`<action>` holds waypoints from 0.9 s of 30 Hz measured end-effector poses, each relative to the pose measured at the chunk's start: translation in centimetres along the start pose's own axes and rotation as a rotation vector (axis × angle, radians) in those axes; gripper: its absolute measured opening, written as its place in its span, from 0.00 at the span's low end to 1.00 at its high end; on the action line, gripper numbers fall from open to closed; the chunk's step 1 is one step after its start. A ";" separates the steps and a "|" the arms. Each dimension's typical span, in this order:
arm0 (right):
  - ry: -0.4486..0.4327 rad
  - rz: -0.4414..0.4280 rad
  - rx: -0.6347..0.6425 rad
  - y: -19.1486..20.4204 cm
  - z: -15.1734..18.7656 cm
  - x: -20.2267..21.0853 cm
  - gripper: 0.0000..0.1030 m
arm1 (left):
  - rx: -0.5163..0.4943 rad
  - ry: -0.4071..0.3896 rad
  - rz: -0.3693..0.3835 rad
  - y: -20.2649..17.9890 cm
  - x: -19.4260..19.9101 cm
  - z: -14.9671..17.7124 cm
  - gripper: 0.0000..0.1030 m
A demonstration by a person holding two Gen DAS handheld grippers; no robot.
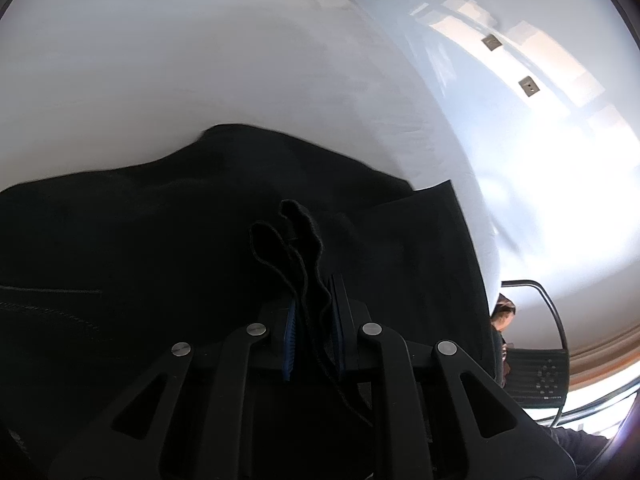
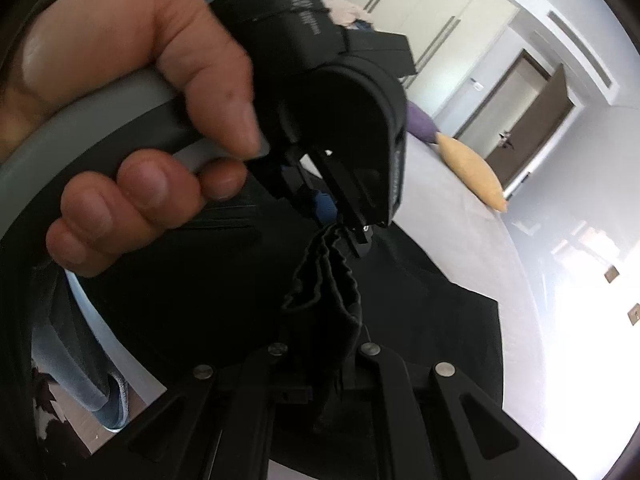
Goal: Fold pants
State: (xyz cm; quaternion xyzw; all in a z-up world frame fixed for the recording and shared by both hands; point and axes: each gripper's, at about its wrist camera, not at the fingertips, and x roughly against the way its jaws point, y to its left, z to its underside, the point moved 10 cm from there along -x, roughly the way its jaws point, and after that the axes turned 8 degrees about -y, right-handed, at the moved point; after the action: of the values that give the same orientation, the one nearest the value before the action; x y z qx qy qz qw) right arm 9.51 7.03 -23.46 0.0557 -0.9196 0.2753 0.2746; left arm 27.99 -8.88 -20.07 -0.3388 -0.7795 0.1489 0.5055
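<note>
A: What is the cloth like?

B: The black pants (image 1: 168, 240) are soft and matte, lying across the lower half of the left wrist view on a smooth pale bed sheet (image 1: 200, 72). A crinkled, wavy hem sticks up at lower centre, pinched between the blue ribbed pads of the left gripper (image 1: 314, 332), which is clamped on it.

A: And the other one?

B: In the right wrist view the right gripper (image 2: 320, 344) is closed on a gathered, ribbed fold of the same pants (image 2: 440, 320). Its pads are buried in the cloth and hard to see.

A: What else is hidden?

B: A hand (image 2: 132, 120) holding the left gripper's body fills the upper left there, covering most of the garment. Dark fabric against black linkages blurs the outlines.

A: Edges?

B: One straight edge of the pants runs down at right of the left view, near the bed's edge. Bare sheet spreads above, up to a yellow pillow (image 2: 472, 168) at upper right.
</note>
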 end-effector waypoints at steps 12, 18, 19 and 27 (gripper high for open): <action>0.022 -0.071 0.069 1.0 -1.6 -2.7 0.08 | 0.015 -0.022 -0.037 5.3 2.7 1.8 0.13; 0.044 -0.081 0.076 0.2 -1.1 -3.3 0.10 | 0.007 -0.032 -0.056 3.8 1.5 2.1 0.13; 0.037 -0.087 0.074 0.1 -1.1 -3.3 0.11 | 0.004 -0.035 -0.058 3.2 1.2 2.3 0.14; 0.006 -0.175 0.031 1.2 -0.9 -1.8 0.30 | -0.047 -0.090 -0.218 4.4 4.1 2.5 0.20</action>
State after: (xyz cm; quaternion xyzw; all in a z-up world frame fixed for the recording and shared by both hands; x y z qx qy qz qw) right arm 11.17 8.45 -24.42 0.1390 -0.9060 0.2649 0.2995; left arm 26.36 -2.64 -20.93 -0.2566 -0.8368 0.0898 0.4753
